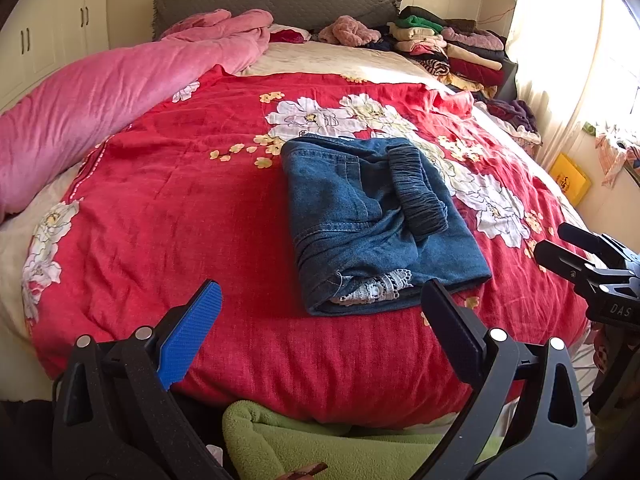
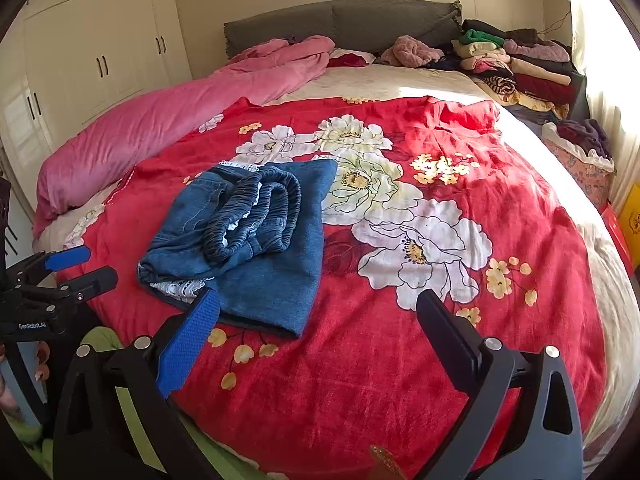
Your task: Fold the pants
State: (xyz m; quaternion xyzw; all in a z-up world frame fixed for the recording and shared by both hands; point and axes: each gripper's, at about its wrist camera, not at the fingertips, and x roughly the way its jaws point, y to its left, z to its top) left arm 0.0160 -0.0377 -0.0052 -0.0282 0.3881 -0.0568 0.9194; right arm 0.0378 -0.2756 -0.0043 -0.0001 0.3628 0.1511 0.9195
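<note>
Right wrist, left gripper (image 2: 82,268) marked "GenRobot.AI"

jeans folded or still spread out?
Folded: the jeans lie as a compact stacked rectangle on the red floral blanket, waistband on top, lace hem at the near edge.

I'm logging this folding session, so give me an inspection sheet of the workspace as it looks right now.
Surface: red floral bedspread on a bed, wrinkled.
Job's things: denim pants folded into a compact bundle, elastic waistband on top, white lace showing at the near edge.
Clutter: pink quilt along the left side; stacked folded clothes at the far right by the headboard.
Grippers: left gripper and right gripper both open, holding nothing, short of the pants.
Cables: nothing seen.
Surroundings: white wardrobe, grey headboard, bright curtained window on the right.
</note>
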